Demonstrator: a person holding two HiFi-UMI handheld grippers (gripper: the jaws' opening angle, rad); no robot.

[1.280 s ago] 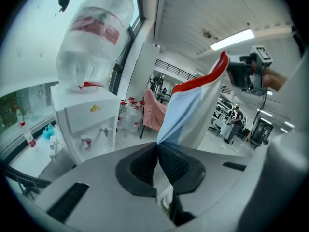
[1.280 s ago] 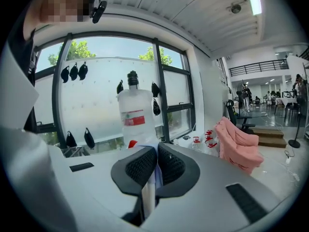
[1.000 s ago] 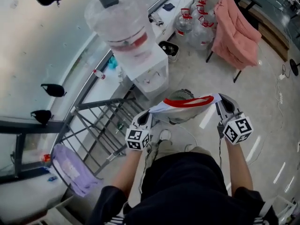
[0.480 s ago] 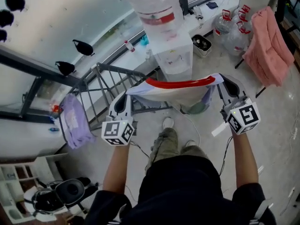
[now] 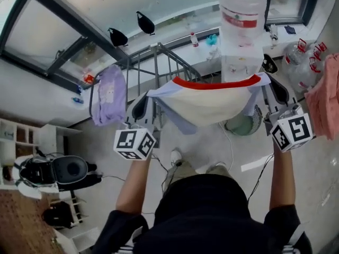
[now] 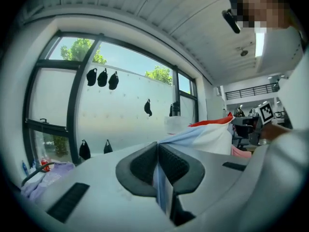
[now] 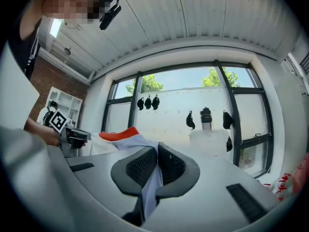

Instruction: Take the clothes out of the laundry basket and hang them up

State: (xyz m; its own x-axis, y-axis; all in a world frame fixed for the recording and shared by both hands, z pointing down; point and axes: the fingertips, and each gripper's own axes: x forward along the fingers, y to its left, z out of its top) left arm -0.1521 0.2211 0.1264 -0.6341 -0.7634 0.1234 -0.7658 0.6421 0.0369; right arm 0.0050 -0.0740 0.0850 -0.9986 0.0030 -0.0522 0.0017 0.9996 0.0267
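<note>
The only print in sight is on the red band round the water bottle [image 5: 241,19] atop the dispenser, and it is too small to read. The marker cubes carry black-and-white square patterns, no words.

The garment [image 5: 212,103], cream with a red top edge and pale blue corners, hangs stretched between the two grippers at chest height. The left gripper [image 5: 142,106] has its jaws pressed together on one blue corner, and the right gripper [image 5: 276,91] is clamped on the opposite corner. Each gripper view shows cloth pinched flat between the ribbed pads.

The grey drying rack [image 5: 159,62] stands just beyond the left gripper, before the window. A lilac garment [image 5: 108,93] already hangs on the rack's left end, and the rails to its right are bare. The dispenser stands behind the stretched cloth's right half, close to the rack.

Under the cloth's right edge sits a round green thing [image 5: 243,126], probably the laundry basket, though it is mostly covered. A pink cloth [image 5: 326,97] and spare water bottles [image 5: 307,62] crowd the right side. Bare floor [image 5: 206,144] lies between the person's feet and the rack.
</note>
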